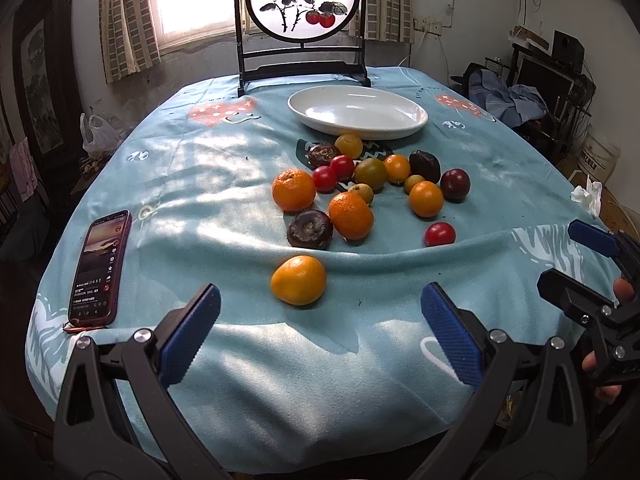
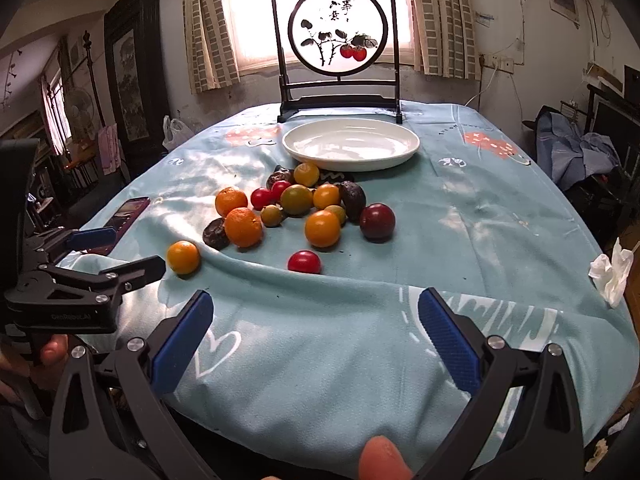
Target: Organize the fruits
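Note:
Several fruits lie in a loose cluster on the blue tablecloth: oranges (image 1: 293, 190), red cherry tomatoes (image 1: 439, 234), dark brown fruits (image 1: 309, 229) and a dark plum (image 1: 455, 184). One orange (image 1: 298, 280) lies nearest, just ahead of my left gripper (image 1: 320, 312), which is open and empty. A white oval plate (image 1: 357, 111) stands empty behind the cluster. My right gripper (image 2: 316, 320) is open and empty near the table's front edge; a red tomato (image 2: 304, 262) lies ahead of it. The plate (image 2: 351, 145) shows in the right wrist view too.
A phone (image 1: 100, 267) lies at the left of the table. A dark framed screen with a round painting (image 1: 301, 20) stands behind the plate. A crumpled tissue (image 2: 610, 274) lies at the right edge. The cloth has folds near the front.

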{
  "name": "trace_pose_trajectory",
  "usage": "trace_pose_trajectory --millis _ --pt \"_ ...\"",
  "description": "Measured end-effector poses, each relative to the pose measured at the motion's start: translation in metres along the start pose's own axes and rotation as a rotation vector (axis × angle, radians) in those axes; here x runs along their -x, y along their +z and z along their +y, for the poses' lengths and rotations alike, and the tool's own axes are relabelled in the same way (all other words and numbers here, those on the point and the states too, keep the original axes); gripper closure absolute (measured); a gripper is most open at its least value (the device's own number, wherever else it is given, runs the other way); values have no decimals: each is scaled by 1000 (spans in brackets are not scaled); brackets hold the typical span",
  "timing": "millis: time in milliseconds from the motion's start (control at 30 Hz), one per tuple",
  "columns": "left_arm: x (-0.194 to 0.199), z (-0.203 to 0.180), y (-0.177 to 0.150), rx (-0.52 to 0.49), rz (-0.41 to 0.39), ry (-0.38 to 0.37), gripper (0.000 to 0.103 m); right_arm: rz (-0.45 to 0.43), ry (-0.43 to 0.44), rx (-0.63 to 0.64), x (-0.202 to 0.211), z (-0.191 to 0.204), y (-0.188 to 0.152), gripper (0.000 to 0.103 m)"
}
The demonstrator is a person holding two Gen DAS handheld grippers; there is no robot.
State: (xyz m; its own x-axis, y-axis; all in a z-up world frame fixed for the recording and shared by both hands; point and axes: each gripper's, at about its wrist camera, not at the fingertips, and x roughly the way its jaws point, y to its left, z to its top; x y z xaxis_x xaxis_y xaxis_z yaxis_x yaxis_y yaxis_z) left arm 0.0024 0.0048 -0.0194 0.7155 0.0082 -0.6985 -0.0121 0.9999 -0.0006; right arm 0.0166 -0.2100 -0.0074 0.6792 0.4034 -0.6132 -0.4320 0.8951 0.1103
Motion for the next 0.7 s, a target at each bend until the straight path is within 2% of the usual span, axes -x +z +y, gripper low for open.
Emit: trace_pose_trajectory --millis 100,200,300,433,500,567,633,700 --pt "-7 8 -3 -1 12 12 2 22 0 21 -7 5 -3 1" --pt "-13 27 -5 29 20 26 2 82 1 25 -17 7 -6 1" --pt "-18 46 -7 55 23 15 2 77 -6 35 -25 8 -5 2" --pt "-24 64 -9 59 15 20 2 74 15 17 -41 5 7 25" --pt "-24 68 -9 62 4 5 2 90 32 -21 -55 1 15 30" --pt "-24 70 -8 60 -2 -28 2 113 49 -45 -70 -3 21 42" --pt "-26 66 -7 43 -4 -64 2 139 67 -55 -86 -5 26 49" --pt "-28 61 -6 16 -7 -88 2 160 79 -58 -98 -4 28 52"
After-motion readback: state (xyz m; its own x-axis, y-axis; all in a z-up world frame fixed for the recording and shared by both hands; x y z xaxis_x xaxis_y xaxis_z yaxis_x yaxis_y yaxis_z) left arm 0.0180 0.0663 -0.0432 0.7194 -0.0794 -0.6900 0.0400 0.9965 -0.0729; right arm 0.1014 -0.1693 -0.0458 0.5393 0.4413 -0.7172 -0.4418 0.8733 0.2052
